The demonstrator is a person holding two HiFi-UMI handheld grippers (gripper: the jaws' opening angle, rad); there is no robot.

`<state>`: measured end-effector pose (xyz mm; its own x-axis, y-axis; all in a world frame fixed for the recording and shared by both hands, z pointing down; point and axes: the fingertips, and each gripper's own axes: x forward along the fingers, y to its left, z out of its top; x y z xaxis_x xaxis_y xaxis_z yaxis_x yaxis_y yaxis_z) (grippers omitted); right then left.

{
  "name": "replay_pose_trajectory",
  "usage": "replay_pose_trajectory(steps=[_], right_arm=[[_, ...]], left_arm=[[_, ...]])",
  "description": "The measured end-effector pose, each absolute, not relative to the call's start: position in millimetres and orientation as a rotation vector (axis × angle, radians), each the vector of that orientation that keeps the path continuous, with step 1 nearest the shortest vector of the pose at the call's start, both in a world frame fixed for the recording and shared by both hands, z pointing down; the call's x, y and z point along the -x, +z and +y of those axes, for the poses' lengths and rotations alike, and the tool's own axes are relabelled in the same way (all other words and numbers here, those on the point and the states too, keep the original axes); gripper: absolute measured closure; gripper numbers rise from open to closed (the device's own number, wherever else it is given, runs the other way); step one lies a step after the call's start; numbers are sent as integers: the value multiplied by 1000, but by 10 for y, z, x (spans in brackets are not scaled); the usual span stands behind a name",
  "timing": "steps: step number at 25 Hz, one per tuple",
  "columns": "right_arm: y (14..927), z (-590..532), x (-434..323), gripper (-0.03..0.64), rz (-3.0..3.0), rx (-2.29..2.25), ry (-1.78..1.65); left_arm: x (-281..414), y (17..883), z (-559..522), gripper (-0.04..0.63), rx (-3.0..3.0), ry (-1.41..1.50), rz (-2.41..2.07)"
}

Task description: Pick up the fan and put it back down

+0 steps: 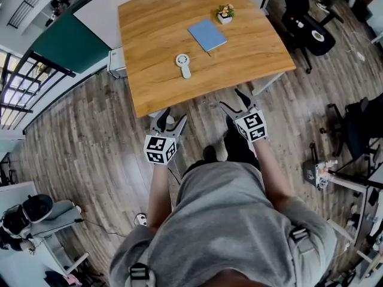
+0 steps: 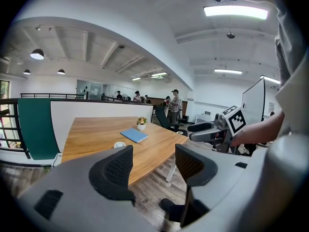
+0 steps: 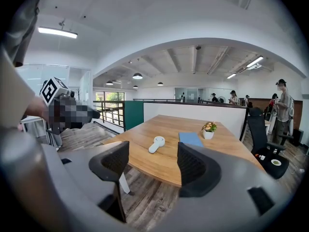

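A small white hand-held fan (image 1: pixel 183 64) lies flat on the wooden table (image 1: pixel 155 88), handle toward the near edge; it also shows as the fan (image 3: pixel 156 143) in the right gripper view and the fan (image 2: pixel 119 144) in the left gripper view. My left gripper (image 1: pixel 173 120) hovers just off the table's near edge, open, nothing between its jaws. My right gripper (image 1: pixel 234 100) is likewise short of the near edge, open wide and empty. Both are well back from the fan. The left gripper (image 2: pixel 152 166) and right gripper (image 3: pixel 150 164) show bare pads.
A blue notebook (image 1: pixel 207 34) and a small potted plant (image 1: pixel 225 14) sit farther back on the table. A black office chair (image 1: pixel 308 26) stands at the right. A green partition (image 1: pixel 66 43) stands at the left. People stand far off in the room.
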<state>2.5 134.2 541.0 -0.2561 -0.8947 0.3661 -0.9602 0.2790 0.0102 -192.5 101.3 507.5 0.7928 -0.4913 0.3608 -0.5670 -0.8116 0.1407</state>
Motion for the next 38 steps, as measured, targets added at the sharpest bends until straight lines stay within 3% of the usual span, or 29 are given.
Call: replay_pose_trajectory(steps=[38], right_arm=[[5505, -290, -711, 304, -2469, -1355, 334]], left_arm=[[1119, 5097, -108, 311, -2566, 520, -1148]])
